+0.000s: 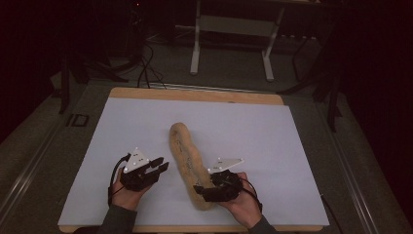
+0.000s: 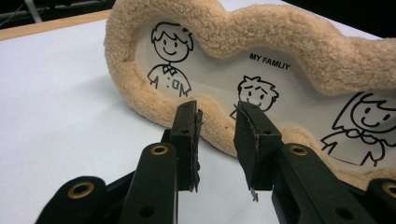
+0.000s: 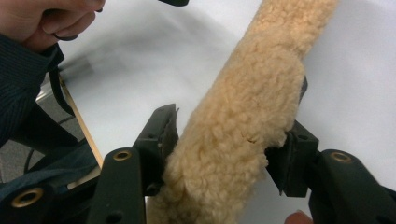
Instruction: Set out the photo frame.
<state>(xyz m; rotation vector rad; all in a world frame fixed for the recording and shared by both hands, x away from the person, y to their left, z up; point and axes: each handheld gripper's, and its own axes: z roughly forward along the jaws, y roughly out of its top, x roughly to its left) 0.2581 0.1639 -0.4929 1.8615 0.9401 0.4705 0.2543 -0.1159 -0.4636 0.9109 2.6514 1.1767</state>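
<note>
A long tan fleece-rimmed plush frame (image 1: 187,161) lies on the white sheet (image 1: 253,131), running from the middle toward the near edge. Its window shows cartoon figures and the words "MY FAMLIY" (image 2: 269,66). My right gripper (image 1: 203,191) straddles the frame's near end, and in the right gripper view its jaws (image 3: 236,116) press into the fleece (image 3: 261,70) from both sides. My left gripper (image 1: 163,164) sits to the left of the frame, apart from it. Its jaws (image 2: 217,112) stand open with nothing between them and point at the frame's wavy rim (image 2: 280,32).
The sheet covers a wooden board (image 1: 195,93) whose edge shows at the far side. A white table frame (image 1: 231,24) and cables (image 1: 146,68) stand on the dark floor beyond. The left hand and sleeve (image 3: 32,42) show at the upper left of the right gripper view.
</note>
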